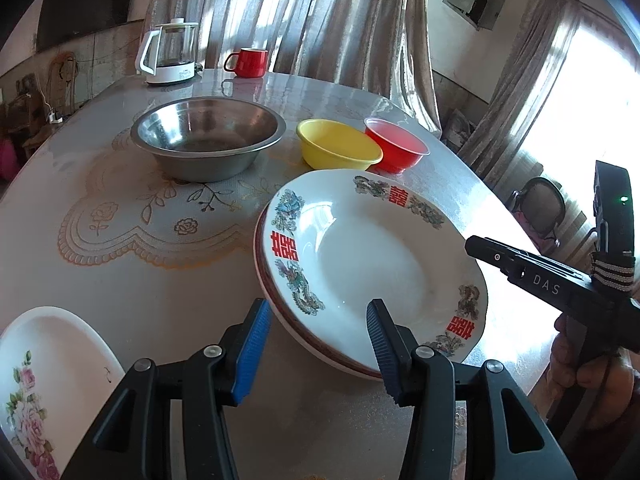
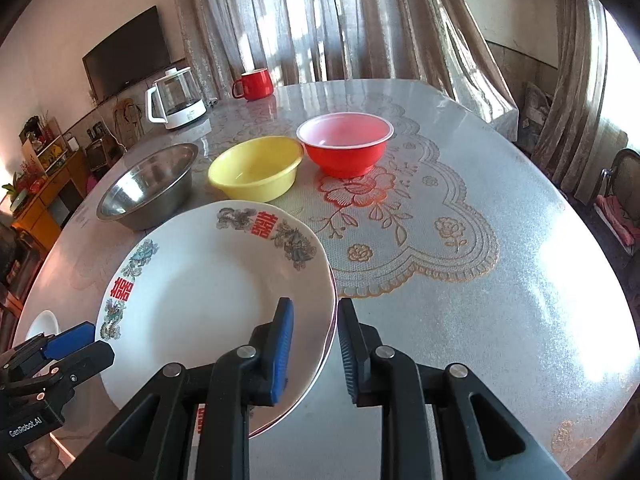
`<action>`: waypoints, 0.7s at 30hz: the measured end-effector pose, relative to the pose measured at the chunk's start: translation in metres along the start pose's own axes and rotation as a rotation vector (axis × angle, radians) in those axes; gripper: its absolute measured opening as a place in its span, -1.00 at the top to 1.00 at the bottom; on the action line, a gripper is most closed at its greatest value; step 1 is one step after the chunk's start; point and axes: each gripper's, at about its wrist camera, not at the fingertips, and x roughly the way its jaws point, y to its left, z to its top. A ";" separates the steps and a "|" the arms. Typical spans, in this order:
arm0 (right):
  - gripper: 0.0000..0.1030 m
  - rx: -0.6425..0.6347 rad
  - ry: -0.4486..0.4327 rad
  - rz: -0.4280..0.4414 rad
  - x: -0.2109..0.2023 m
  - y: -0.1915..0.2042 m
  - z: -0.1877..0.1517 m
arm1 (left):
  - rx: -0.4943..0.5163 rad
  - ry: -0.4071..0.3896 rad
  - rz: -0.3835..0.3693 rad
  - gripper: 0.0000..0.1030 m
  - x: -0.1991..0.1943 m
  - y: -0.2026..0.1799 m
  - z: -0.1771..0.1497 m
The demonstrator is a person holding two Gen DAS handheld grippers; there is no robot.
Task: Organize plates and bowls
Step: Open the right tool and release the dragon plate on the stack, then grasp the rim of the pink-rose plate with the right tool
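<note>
A stack of white plates with dragons and red characters (image 1: pixel 360 256) (image 2: pixel 208 300) lies on the table in front of both grippers. My left gripper (image 1: pixel 318 328) (image 2: pixel 76 350) is open, its jaws astride the stack's near-left rim, one finger outside and one over the top plate. My right gripper (image 2: pixel 314 340) (image 1: pixel 472 244) stands narrowly open astride the opposite rim, with plate surface showing between the blue pad (image 2: pixel 282 344) and the edge. Behind the stack sit a steel bowl (image 1: pixel 208 136), a yellow bowl (image 1: pixel 338 144) and a red bowl (image 1: pixel 396 144). A floral plate (image 1: pixel 52 360) lies apart at the near left.
A glass kettle (image 1: pixel 168 52) and a red mug (image 1: pixel 248 62) stand at the table's far edge before the curtains. The lace-patterned tabletop (image 2: pixel 460 272) is bare to the right of the stack. A chair (image 1: pixel 540 208) stands beyond the table's right edge.
</note>
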 end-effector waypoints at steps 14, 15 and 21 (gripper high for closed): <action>0.44 -0.101 0.010 0.183 -0.003 0.049 -0.006 | -0.024 -0.047 0.104 0.00 -0.024 0.018 -0.004; 0.44 -0.113 0.012 0.196 -0.003 0.053 -0.007 | -0.026 -0.051 0.109 0.00 -0.026 0.020 -0.005; 0.42 -0.149 0.044 0.267 0.000 0.076 -0.010 | -0.051 -0.069 0.142 -0.01 -0.039 0.033 -0.008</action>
